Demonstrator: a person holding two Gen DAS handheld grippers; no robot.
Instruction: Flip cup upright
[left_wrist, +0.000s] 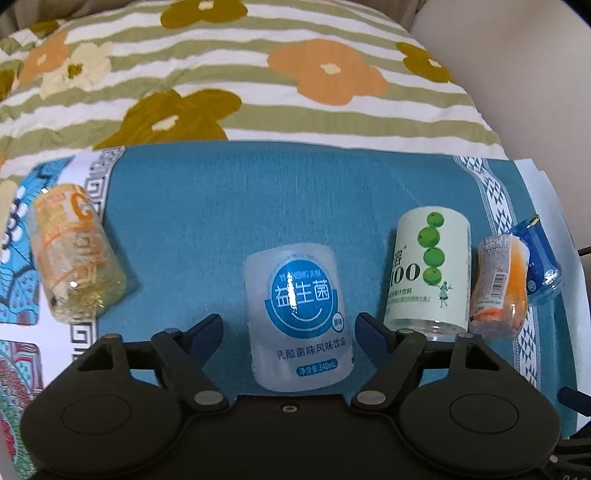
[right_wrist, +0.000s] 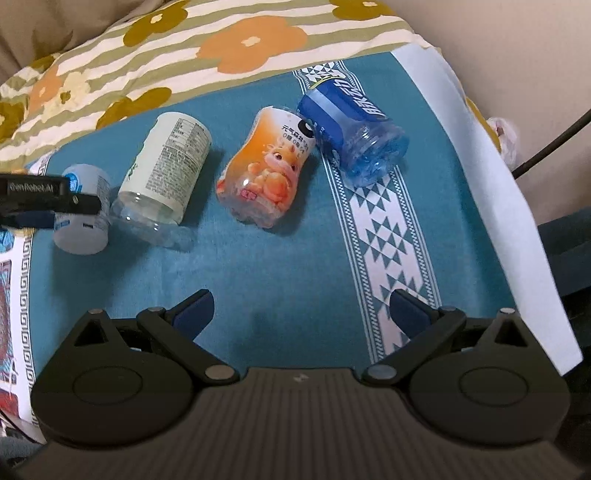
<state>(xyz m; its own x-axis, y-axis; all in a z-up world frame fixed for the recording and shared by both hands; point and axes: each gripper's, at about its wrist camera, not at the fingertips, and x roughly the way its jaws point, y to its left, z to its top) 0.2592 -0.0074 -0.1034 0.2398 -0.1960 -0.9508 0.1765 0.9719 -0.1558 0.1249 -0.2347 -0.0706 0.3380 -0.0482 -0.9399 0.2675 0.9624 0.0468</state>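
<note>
Several cut-bottle cups lie on their sides on a blue cloth (left_wrist: 192, 221). A frosted white cup with a blue round label (left_wrist: 299, 321) lies between the open jaws of my left gripper (left_wrist: 290, 326), not touched by either finger. It also shows in the right wrist view (right_wrist: 83, 210), with the left gripper (right_wrist: 48, 201) at it. A pale green cup (left_wrist: 428, 269) (right_wrist: 166, 177), an orange cup (left_wrist: 498, 288) (right_wrist: 267, 170) and a blue cup (left_wrist: 539, 258) (right_wrist: 351, 125) lie to its right. My right gripper (right_wrist: 301, 314) is open and empty, nearer than the orange cup.
A yellow-orange cup (left_wrist: 74, 254) lies at the far left on the cloth's patterned border. A floral striped quilt (left_wrist: 240, 74) lies behind the cloth. A black cable (right_wrist: 550, 144) runs at the right, beside a wall.
</note>
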